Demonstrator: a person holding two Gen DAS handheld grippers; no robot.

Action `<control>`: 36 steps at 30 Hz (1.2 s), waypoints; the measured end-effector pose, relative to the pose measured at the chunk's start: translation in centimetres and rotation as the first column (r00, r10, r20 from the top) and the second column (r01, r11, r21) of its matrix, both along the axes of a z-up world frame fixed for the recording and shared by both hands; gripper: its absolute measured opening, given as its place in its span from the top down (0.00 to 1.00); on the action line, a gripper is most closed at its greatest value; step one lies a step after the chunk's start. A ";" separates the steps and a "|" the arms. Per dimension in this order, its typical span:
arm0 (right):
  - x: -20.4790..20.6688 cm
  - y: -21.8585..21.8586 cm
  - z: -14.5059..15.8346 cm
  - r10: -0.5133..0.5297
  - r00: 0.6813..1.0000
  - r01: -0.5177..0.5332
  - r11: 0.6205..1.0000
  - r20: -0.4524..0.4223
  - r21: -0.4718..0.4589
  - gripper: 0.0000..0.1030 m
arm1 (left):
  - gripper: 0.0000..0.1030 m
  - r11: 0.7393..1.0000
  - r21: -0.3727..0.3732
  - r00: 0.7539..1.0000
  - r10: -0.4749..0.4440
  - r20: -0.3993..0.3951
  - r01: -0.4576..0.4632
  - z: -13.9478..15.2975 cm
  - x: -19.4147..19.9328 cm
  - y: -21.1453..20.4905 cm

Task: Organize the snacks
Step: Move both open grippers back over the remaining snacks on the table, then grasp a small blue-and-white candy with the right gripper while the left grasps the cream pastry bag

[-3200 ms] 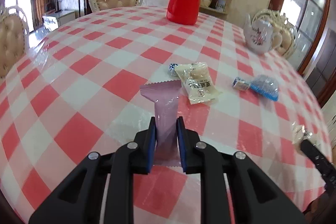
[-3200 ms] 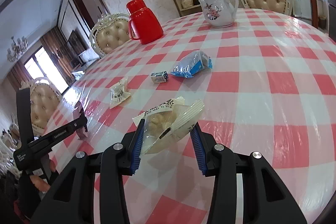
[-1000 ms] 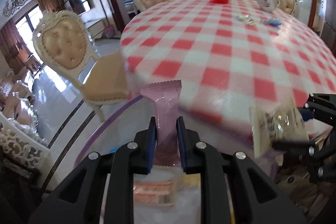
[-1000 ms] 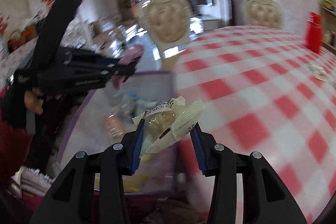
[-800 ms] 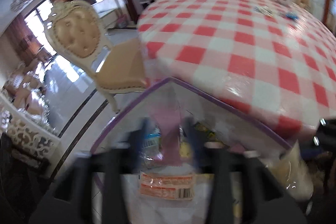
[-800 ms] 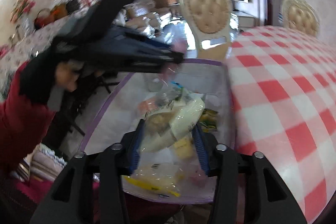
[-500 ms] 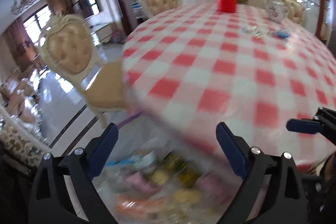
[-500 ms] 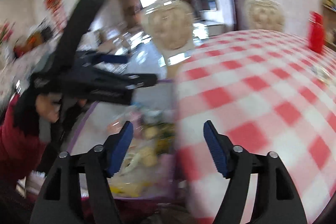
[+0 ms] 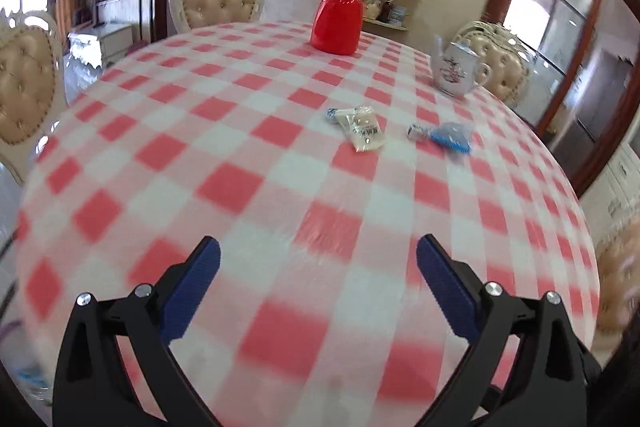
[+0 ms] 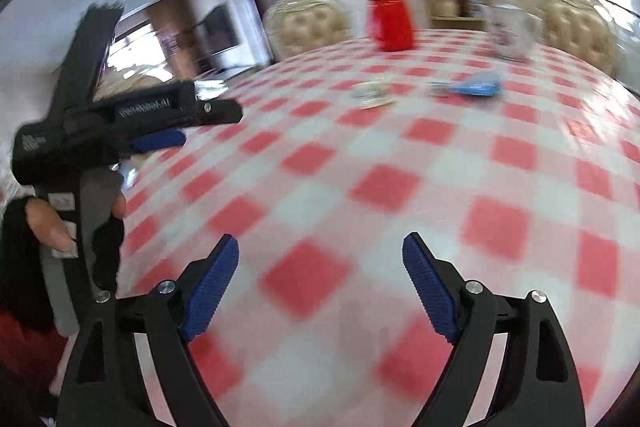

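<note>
Your left gripper (image 9: 318, 259) and right gripper (image 10: 320, 255): jaws just opened wide, empty. Snacks (image 9: 362, 128) lie well ahead, mid-table (image 9: 248, 187); pale packet's long axis runs away from you.

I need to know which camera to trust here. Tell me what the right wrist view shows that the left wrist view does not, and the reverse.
Only the right wrist view shows the left claw from the side and the hand holding it, plus its own open right claw. Only the left wrist view shows the small blue-and-white candy beside the pale snack packet sharply, and a chair at the left. Both show the checked table, red jug, teapot and blue snack packet.
</note>
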State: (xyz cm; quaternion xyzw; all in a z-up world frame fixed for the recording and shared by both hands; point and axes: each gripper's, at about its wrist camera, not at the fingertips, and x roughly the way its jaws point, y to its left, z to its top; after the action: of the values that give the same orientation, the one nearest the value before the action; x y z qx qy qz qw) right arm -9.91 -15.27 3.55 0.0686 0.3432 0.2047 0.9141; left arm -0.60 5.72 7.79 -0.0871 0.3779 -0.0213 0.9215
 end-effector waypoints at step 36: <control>33.2 0.8 -3.5 0.138 0.982 -0.170 0.939 -0.127 -0.298 0.83 | 0.02 0.909 -0.209 0.930 0.368 0.000 -0.360 -5.6 14.3 1.5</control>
State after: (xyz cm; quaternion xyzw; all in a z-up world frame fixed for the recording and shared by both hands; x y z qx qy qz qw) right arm 23.26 -14.51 0.06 -0.0908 0.4225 0.2159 0.8756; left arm 13.74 7.18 2.20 -0.2501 0.3326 0.1105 0.9026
